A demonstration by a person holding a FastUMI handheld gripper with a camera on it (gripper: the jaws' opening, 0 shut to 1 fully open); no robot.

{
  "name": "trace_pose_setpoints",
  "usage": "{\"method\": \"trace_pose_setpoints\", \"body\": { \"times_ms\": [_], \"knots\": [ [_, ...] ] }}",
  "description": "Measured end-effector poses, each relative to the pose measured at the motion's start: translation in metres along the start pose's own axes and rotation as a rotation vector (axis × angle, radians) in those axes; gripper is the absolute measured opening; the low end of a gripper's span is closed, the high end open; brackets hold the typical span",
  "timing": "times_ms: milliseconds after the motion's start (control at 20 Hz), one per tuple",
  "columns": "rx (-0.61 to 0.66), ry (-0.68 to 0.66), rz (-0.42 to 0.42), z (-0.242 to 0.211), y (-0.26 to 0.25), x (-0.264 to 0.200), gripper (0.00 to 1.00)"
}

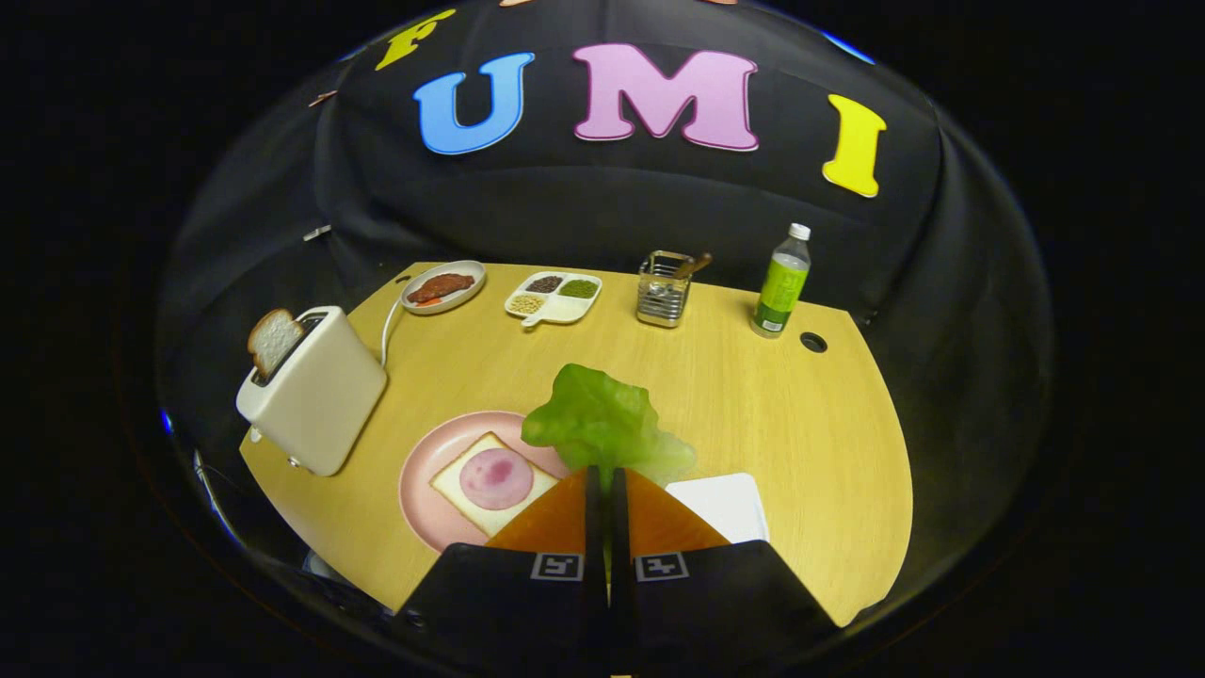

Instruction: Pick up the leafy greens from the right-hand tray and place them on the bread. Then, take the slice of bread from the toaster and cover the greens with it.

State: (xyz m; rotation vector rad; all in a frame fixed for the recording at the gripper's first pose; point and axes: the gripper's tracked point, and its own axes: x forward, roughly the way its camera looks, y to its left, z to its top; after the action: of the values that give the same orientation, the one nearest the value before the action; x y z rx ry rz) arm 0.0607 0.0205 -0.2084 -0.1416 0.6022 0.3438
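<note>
Leafy greens point(602, 424) pinched between the tongs point(605, 476).

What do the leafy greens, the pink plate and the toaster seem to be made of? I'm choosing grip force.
The gripper is shut on the leafy greens: probably soft plastic or rubber, since they look waxy, translucent and hold a stiff ruffle. The pink plate looks like smooth, matte plastic or glazed ceramic; I cannot tell which. The toaster has a cream shell, smooth with a satin sheen, likely plastic or painted metal.
</note>
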Motion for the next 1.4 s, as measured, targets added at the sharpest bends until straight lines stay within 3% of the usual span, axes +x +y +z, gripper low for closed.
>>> {"method": "trace_pose_setpoints", "body": {
  "times_ms": [300,1100,1250,1400],
  "knots": [
    [-0.025,0.031,0.057,-0.007,0.049,0.022,0.05],
    [-0.003,0.189,0.100,-0.047,0.104,0.074,0.06],
    [0.031,0.196,0.090,-0.046,0.109,0.082,0.15],
    [0.044,0.201,0.081,-0.046,0.111,0.086,0.32]
  ]
}}
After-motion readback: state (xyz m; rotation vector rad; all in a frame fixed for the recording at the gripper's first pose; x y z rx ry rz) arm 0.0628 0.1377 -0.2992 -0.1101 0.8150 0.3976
